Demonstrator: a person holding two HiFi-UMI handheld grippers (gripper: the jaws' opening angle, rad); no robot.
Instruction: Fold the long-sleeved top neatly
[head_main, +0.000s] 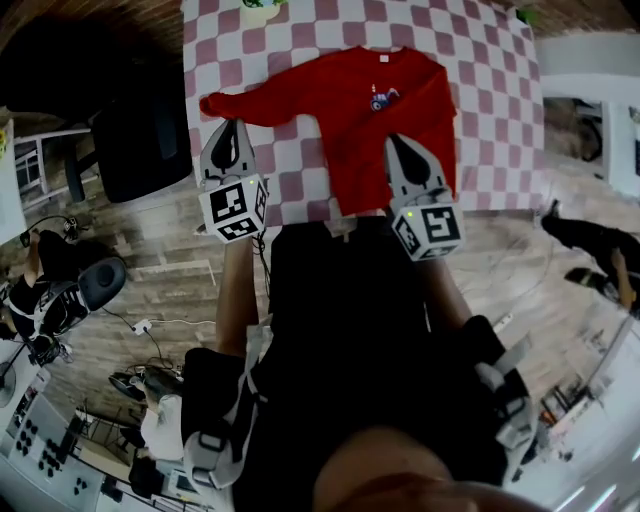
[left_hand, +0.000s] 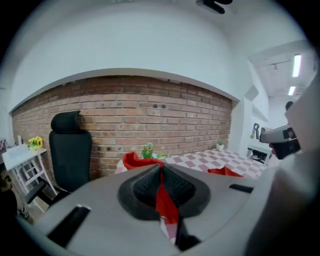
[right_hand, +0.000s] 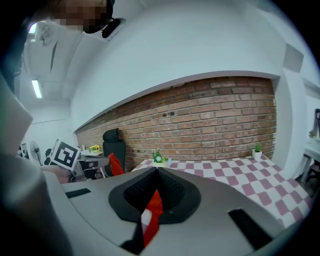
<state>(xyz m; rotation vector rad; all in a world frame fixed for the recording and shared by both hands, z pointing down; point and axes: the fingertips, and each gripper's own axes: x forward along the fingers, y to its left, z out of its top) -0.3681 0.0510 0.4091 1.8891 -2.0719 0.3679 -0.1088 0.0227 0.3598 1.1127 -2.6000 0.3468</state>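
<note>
The checked table (head_main: 500, 100) carries the red long-sleeved top (head_main: 350, 120) spread flat, front up, with 1 sleeve stretched out to the left, probably so its edges can be matched for folding. A black chair (head_main: 150, 140) stands just beside the table's left edge, clear of the cloth. The left gripper (head_main: 237, 124) is clenched on red fabric near that sleeve, and the right gripper (head_main: 392, 140) pinches red fabric over the body; these 2 holds likely keep the garment taut. A small potted plant (head_main: 262, 8) at the far edge looks like the only obstacle.

Right hand-held gripper (right_hand: 156, 175) clamped on red top (right_hand: 153, 210), checkered table (right_hand: 240, 172), brick wall (right_hand: 215, 120)
</note>
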